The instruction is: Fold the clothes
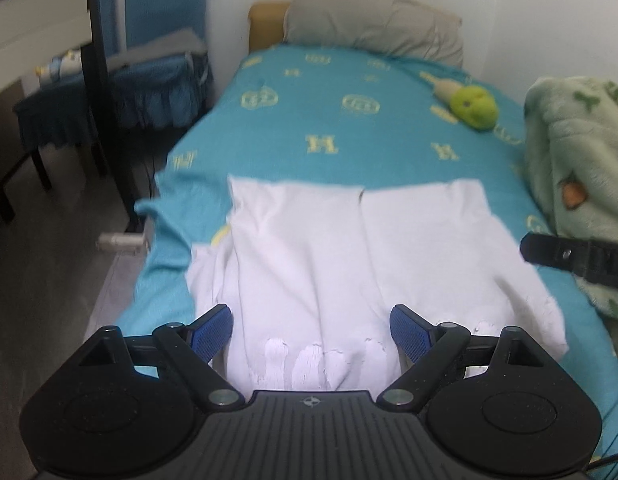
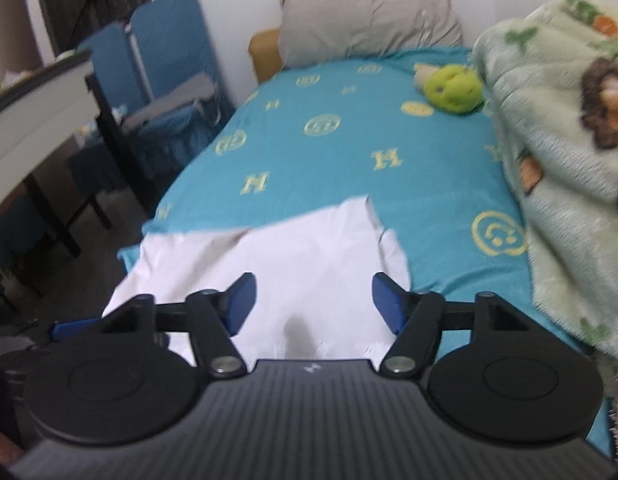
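A white garment (image 1: 349,248) lies spread flat on the near end of a bed with a teal sheet (image 1: 329,120). It looks like shorts or a folded piece with a centre seam and a frayed near hem. My left gripper (image 1: 311,326) is open above the near hem, its blue pads on either side of the cloth. In the right wrist view the garment (image 2: 293,264) lies under my right gripper (image 2: 313,300), which is open and empty over its right part. A finger of the right gripper (image 1: 565,256) shows at the right edge of the left wrist view.
A grey pillow (image 1: 373,20) lies at the head of the bed. A green plush toy (image 1: 473,106) sits on the far right of the sheet. A fleece blanket (image 2: 561,160) is heaped along the right side. Blue chairs (image 1: 149,72) and a table (image 1: 33,28) stand left of the bed.
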The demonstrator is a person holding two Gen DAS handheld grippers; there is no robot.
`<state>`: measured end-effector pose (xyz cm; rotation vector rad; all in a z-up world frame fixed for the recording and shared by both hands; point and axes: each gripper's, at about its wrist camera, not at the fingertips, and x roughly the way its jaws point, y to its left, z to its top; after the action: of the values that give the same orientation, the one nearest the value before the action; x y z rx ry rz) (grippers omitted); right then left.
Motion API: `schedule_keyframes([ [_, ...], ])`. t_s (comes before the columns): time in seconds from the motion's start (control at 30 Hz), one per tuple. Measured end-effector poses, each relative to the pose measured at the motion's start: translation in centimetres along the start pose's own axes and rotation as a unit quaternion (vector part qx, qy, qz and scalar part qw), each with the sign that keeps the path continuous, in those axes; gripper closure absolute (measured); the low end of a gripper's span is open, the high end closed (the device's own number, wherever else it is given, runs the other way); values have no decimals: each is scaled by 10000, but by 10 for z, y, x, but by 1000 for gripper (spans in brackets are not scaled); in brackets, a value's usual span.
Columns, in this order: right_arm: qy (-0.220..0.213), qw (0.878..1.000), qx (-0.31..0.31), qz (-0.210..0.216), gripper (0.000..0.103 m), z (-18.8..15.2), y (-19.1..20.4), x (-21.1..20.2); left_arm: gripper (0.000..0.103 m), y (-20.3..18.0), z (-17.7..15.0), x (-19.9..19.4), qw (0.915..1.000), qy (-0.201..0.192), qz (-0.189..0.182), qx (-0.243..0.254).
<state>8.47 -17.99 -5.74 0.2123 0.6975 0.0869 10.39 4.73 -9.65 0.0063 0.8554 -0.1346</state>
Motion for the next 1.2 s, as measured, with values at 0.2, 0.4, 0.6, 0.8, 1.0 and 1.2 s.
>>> schedule_keyframes([
  [0.2, 881, 9961, -39, -31, 41, -23, -3, 39, 13, 5, -3, 8, 9996, 247, 8, -137],
  [0.4, 945, 9955, -97, -65, 41, -26, -2, 40, 13, 10, -2, -10, 9974, 300, -239, -613],
  [0.6, 984, 9951, -90, -60, 41, -26, -5, 42, 12, 14, -5, -31, 9858, 441, -987, -1282],
  [0.8, 1000, 9949, -96, -63, 41, -25, -5, 43, 12, 24, -22, -29, 9645, 797, -1602, -1943],
  [1.0, 991, 9950, -76, -91, 41, -25, -4, 43, 13, 54, -41, 36, 9187, 1430, -1741, -3243],
  [1.2, 996, 9950, 45, -45, 42, -25, -7, 42, 15, 88, -54, 47, 8526, 1111, -2080, -4663],
])
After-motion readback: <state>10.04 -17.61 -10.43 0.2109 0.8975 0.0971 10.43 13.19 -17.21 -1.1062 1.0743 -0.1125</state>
